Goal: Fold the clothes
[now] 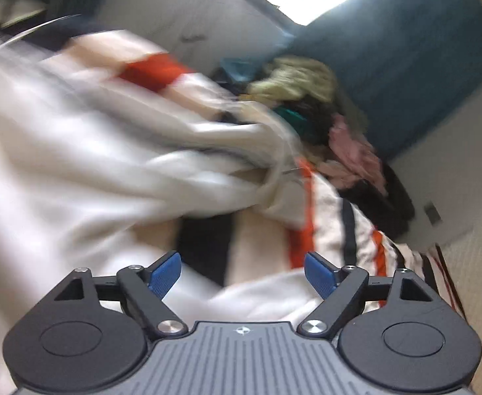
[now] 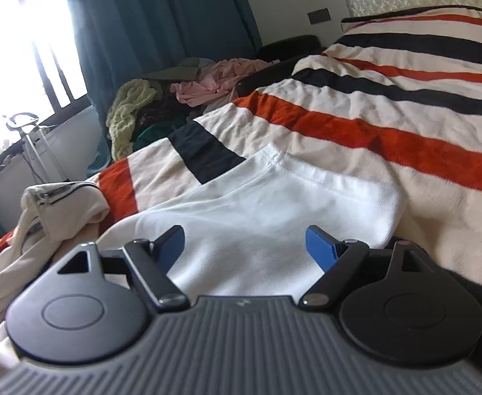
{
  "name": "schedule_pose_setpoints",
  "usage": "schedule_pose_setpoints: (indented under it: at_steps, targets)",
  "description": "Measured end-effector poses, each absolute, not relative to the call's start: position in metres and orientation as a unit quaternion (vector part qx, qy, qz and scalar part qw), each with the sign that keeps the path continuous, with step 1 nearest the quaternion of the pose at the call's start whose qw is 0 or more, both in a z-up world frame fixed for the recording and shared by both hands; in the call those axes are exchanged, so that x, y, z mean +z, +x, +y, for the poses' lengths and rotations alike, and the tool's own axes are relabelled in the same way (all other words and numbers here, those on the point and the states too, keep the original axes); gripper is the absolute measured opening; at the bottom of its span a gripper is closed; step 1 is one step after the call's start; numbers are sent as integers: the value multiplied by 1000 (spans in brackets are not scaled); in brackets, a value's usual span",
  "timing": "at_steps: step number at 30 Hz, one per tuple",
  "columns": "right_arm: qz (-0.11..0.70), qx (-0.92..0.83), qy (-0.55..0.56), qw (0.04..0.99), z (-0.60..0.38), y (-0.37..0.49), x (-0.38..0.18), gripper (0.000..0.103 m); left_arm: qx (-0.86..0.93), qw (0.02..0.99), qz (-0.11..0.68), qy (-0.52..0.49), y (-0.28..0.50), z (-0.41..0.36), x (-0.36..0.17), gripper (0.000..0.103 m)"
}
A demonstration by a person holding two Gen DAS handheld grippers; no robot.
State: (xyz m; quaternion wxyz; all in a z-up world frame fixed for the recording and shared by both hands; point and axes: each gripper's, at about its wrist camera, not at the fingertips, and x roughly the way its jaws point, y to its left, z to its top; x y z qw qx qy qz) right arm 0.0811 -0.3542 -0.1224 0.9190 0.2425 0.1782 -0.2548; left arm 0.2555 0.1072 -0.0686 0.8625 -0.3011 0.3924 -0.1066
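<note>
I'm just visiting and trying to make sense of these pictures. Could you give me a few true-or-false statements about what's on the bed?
1. The white garment lies on a striped blanket. True.
2. The right tool is clamped on a sock. False: it is open, holding nothing.
3. A pile of clothes sits near the curtain. True.
4. The left tool is shut. False: its blue pads stand apart.
5. The curtain is red. False: it is teal.

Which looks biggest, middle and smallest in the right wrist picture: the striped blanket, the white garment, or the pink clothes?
1. The cream blanket with red and black stripes fills most of the bed.
2. The white knit garment comes next, though it lies nearest the camera, which flatters it.
3. The crumpled pink clothes look smallest, but they are far away.
</note>
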Motion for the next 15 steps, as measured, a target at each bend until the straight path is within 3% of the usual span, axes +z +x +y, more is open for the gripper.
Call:
schedule_pose_setpoints:
  at_steps: [6, 15]
  targets:
    - [176, -221, 252, 926, -352, 53, -100, 83, 7, 800, 424, -423, 151, 203, -116, 84]
    - [230, -154, 408, 870, -385, 15, -97, 84, 90, 695, 384, -601, 109, 289, -147, 81]
